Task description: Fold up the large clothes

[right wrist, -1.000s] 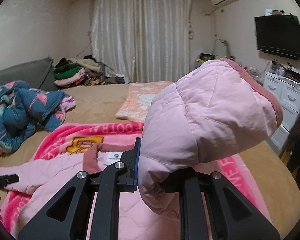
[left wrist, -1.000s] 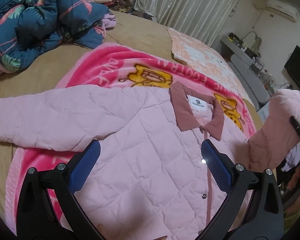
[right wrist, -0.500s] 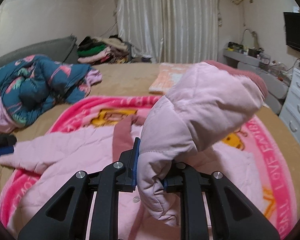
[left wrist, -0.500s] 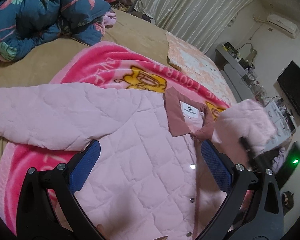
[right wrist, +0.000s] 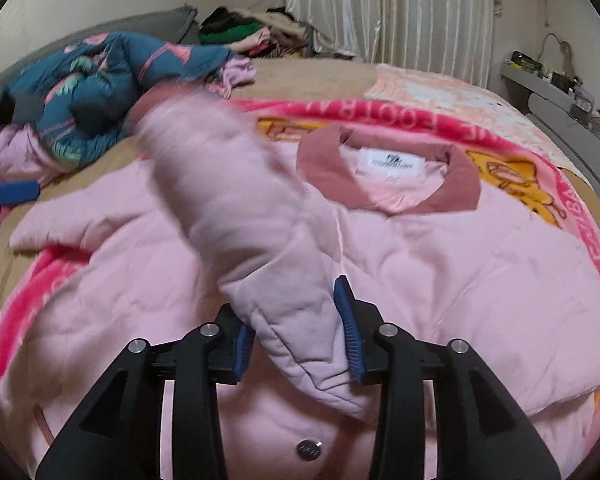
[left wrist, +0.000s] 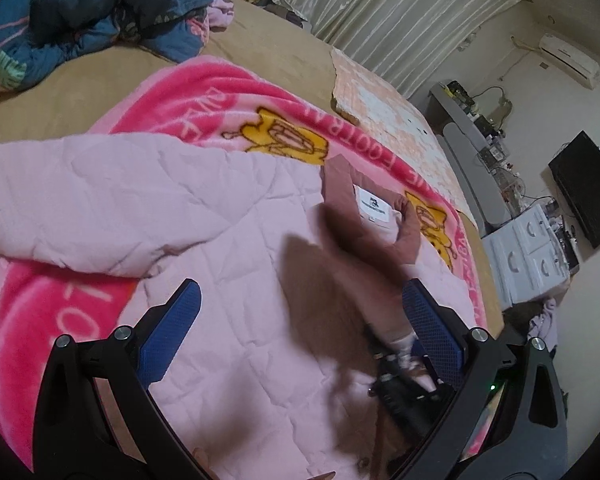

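Observation:
A pink quilted jacket [left wrist: 204,216] with a dusty-rose collar [right wrist: 456,196] lies front up on a pink blanket [left wrist: 228,92] on the bed. My right gripper [right wrist: 294,334] holds the jacket's right sleeve [right wrist: 236,192] between its blue pads, laid across the chest toward the left; the pads stand a little apart around the thick fabric. In the left wrist view the sleeve is a blurred brownish shape [left wrist: 340,280] over the chest. My left gripper [left wrist: 300,320] is open and empty above the lower chest. The other sleeve [left wrist: 80,200] lies spread out to the left.
A crumpled blue floral duvet [left wrist: 80,12] lies at the bed's far left. A pale patterned cloth [left wrist: 384,108] lies at the far side. Piled clothes [right wrist: 252,32] sit by the curtains. A white drawer unit [left wrist: 528,248] and TV [left wrist: 588,188] stand right of the bed.
My right gripper has swung the sleeve from high on the right down and across the jacket's chest. Its pads have parted slightly. My left gripper stayed open over the jacket.

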### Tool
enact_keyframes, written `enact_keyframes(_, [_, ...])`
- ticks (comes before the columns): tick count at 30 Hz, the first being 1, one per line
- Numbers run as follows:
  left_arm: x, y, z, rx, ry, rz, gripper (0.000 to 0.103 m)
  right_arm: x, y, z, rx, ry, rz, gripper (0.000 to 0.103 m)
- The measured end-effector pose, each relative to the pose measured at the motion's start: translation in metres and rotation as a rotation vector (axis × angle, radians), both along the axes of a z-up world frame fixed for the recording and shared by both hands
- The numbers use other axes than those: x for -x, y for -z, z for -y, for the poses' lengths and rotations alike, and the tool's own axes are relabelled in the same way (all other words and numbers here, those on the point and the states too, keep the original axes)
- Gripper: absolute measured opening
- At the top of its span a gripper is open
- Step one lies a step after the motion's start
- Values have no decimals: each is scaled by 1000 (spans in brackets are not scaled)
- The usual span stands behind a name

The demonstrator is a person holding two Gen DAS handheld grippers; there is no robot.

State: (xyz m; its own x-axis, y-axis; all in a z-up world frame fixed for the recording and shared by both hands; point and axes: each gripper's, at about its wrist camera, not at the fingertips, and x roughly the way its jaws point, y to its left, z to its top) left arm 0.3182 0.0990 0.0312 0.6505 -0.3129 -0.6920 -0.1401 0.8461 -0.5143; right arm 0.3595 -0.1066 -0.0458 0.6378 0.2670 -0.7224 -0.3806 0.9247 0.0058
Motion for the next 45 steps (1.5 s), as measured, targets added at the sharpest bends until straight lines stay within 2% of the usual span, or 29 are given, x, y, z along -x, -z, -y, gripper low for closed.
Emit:
enact_keyframes(2, [1, 3, 2, 33, 9, -10, 94, 6, 5, -5, 13, -24, -19, 49])
enact_keyframes(4, [1, 7, 5, 43, 13, -23, 94, 11, 5, -5, -25, -44, -46, 69])
enact_keyframes(7, [-1, 18, 12, 49, 26, -58, 94, 21, 3, -3, -37, -53, -68, 78])
enact_keyframes(10, [-3, 37, 20, 112, 58, -108, 94, 33, -6, 12, -96, -47, -82, 88])
enact_keyframes(13, [-6, 58, 28, 162, 70, -159, 94, 45, -15, 37, -127, -4, -78, 90])
enact_keyframes(18, [-13, 95, 40, 252, 56, -230, 94, 64, -25, 82, -64, 121, -41, 90])
enact_keyframes(21, [-16, 109, 50, 261, 43, -254, 94, 78, -29, 109, -44, 185, -11, 90])
enact_keyframes(23, [-17, 112, 53, 238, 26, -262, 94, 87, -29, 126, -26, 221, 3, 90])
enact_keyframes(26, [-21, 108, 62, 163, 4, -241, 94, 99, -28, 148, -17, 265, 16, 90])
enact_keyframes(27, [-23, 107, 65, 144, 8, -235, 89, 102, -28, 155, -15, 279, 21, 90])
enact_keyframes(28, [-24, 105, 70, 110, 21, -230, 76, 107, -27, 164, -14, 302, 24, 90])
enact_keyframes(29, [-25, 105, 73, 84, 27, -229, 71, 110, -27, 168, -15, 317, 25, 90])
enact_keyframes(30, [-25, 101, 79, 24, 44, -216, 65, 113, -26, 174, -19, 334, 25, 90])
enact_keyframes(31, [-24, 97, 84, -8, 68, -189, 52, 117, -25, 182, -32, 356, 22, 90])
enact_keyframes(34, [-21, 86, 95, -87, 123, -127, 28, 124, -22, 194, -53, 396, 8, 90])
enact_keyframes(36, [-20, 74, 101, -141, 140, -84, 19, 126, -22, 197, -52, 409, 6, 90])
enact_keyframes(39, [-21, 49, 104, -150, 169, -16, 15, 127, -24, 199, -54, 412, 10, 90])
enact_keyframes(41, [-21, 18, 106, -200, 181, 68, 15, 124, -30, 200, -64, 406, 29, 90])
enact_keyframes(45, [-23, -26, 103, -266, 171, 182, 15, 109, -50, 199, -53, 389, 88, 90])
